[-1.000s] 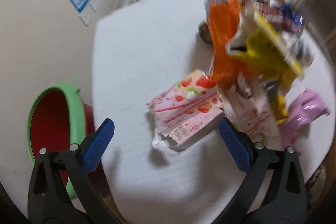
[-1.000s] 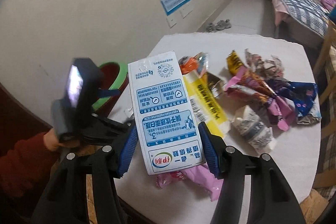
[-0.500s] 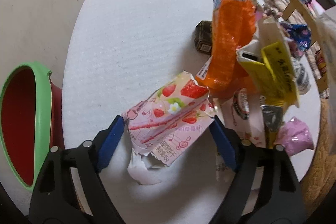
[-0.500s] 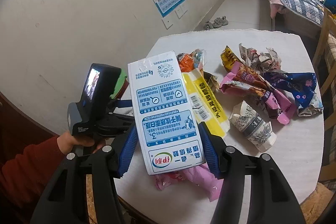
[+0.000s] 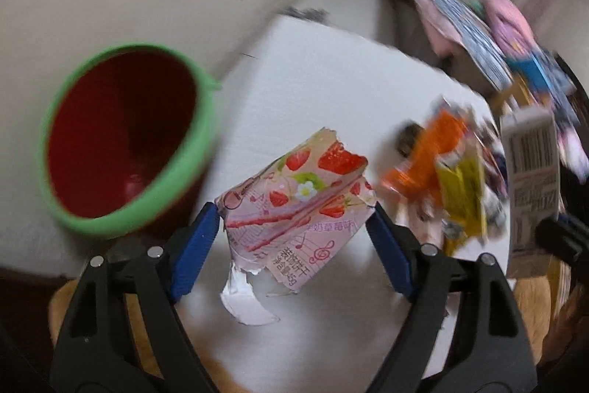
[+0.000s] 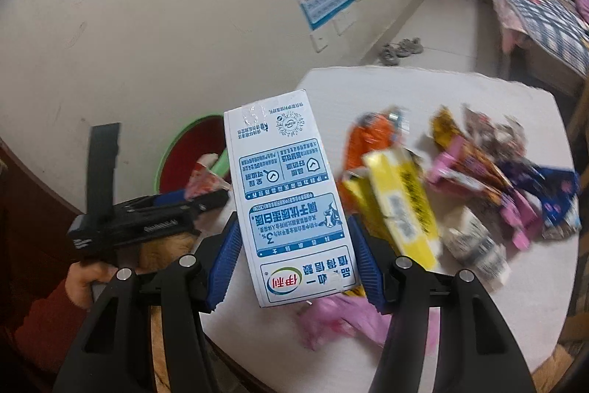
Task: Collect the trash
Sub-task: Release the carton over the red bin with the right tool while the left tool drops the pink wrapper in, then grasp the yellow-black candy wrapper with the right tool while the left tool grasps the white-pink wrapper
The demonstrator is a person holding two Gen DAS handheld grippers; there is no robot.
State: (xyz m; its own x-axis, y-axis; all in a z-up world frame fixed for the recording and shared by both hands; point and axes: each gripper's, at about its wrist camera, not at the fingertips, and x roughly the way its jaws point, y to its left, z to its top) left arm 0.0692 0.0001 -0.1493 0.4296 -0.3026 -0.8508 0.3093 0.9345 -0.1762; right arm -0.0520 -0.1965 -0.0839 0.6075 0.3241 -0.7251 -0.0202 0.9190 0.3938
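My left gripper is shut on a pink strawberry-print wrapper and holds it above the table's near edge, beside the red bin with a green rim. My right gripper is shut on a white and blue milk carton, held upright over the table's edge. The carton also shows at the right of the left wrist view. In the right wrist view the left gripper is at the left, with the bin behind it.
A round white table carries a pile of trash: an orange wrapper, a yellow box, pink and blue wrappers, a crumpled cup and a pink bag. A wall is at the left, a bed at the back right.
My left gripper has lifted the strawberry wrapper off the table and swung left toward the bin. The right gripper keeps holding the carton and has shifted slightly.
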